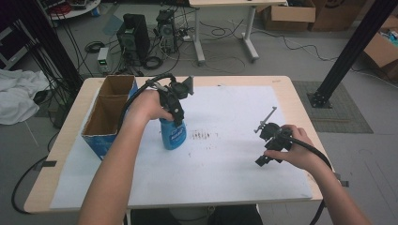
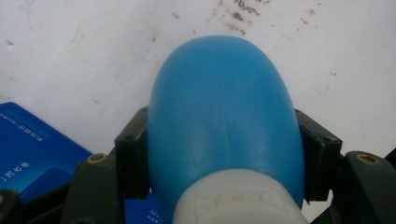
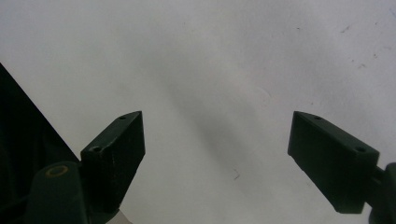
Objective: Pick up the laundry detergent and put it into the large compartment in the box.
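A person works at a pale wooden surface (image 1: 300, 101) covered by a white sheet (image 1: 225, 173) that carries a patch of dark smudges.

The left claw (image 1: 177, 119) is clamped on a blue plastic bottle with a white neck (image 1: 172, 135), its black pads (image 2: 133, 154) pressing both flanks of the rounded body just below the neck. The bottle stands upright on the sheet, left of centre and just beside an open cardboard box with blue outer sides (image 1: 110, 115), which sits at the surface's left edge. A white label with writing runs across the bottle's front in the high view, too small to read. In the left gripper view, the blue box side (image 2: 32, 149) shows lines of pale print, blurred and unreadable.

The right claw (image 1: 264, 159) is held low over the bare sheet on the right, well apart from the bottle. Its jaws stand wide apart with nothing between them.
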A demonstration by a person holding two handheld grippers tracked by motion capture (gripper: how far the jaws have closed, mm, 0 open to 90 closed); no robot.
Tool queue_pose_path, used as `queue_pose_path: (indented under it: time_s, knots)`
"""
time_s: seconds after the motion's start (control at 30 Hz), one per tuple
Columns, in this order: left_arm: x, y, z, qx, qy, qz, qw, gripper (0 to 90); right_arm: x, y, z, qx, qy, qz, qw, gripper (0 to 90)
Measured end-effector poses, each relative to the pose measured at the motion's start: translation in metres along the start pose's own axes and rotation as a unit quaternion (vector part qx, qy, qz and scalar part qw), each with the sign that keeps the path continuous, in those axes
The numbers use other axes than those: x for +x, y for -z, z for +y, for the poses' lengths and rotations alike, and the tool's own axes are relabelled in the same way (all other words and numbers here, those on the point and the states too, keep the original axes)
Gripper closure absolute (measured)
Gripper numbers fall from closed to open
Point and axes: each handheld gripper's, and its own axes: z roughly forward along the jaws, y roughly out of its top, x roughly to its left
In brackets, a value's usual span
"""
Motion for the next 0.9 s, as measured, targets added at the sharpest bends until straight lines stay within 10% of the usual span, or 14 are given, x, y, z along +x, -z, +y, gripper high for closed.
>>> queue_pose_path:
  time_s: [0.9]
  knots:
    - [0.0042, 0.0046, 0.0013, -0.005, -0.009, -0.006, 0.9999, 37.5, -0.0003, 0.0023, 0.0004, -0.002, 0.003, -0.001, 1.0000, 19.6]
